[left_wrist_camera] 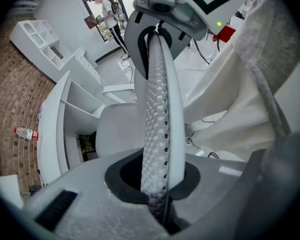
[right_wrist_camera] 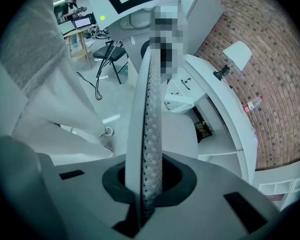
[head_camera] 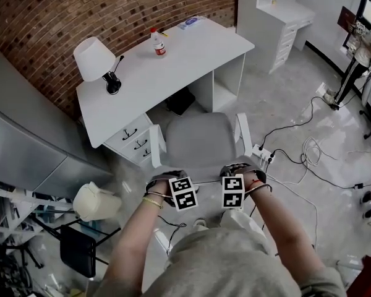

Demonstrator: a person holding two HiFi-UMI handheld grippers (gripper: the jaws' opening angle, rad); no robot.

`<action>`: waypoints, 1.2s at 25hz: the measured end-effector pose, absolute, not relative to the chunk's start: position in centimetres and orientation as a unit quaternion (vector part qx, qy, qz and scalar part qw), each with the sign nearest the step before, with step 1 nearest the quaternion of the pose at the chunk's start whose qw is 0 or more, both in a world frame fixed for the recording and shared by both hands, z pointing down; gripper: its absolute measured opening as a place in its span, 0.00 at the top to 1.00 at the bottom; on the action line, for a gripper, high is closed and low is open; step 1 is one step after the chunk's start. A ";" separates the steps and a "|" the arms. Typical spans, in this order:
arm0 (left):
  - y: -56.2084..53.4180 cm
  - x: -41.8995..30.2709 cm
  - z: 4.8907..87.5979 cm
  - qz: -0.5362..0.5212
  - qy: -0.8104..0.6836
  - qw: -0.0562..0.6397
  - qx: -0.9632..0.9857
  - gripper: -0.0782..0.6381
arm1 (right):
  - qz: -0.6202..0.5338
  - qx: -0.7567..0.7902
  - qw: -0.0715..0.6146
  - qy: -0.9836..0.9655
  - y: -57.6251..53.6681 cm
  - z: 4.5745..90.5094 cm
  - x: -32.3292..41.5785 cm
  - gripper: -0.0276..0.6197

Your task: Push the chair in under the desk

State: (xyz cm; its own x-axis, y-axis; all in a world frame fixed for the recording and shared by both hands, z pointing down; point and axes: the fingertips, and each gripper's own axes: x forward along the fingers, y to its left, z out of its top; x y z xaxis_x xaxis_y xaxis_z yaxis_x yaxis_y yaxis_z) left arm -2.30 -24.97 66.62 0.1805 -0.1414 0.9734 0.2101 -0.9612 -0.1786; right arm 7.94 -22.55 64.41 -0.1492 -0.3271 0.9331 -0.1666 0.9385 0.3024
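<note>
In the head view a chair with a grey seat and white armrests stands in front of the white desk, its seat partly at the desk's knee space. My left gripper and right gripper sit side by side on the top edge of the chair's back. The left gripper view shows the perforated white chair back clamped edge-on in the left gripper. The right gripper view shows the same chair back pinched in the right gripper. Both point steeply down.
A white lamp and a bottle stand on the desk, above a drawer unit. A black bag lies under the desk. A power strip and cables lie right of the chair. A person stands far right.
</note>
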 end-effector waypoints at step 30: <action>-28.0 4.2 66.5 -0.649 0.053 0.075 -0.755 0.85 | -0.112 0.087 0.627 -0.766 -27.5 64.3 14.9 0.93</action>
State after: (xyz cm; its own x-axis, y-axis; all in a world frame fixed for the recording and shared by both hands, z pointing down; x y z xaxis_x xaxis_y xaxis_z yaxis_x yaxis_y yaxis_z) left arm 4.24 -27.97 66.49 0.1507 -0.1780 0.9724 0.0176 -0.9830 -0.1827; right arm 14.88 -27.55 64.35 -0.1991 -0.2743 0.9408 0.0066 0.9596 0.2812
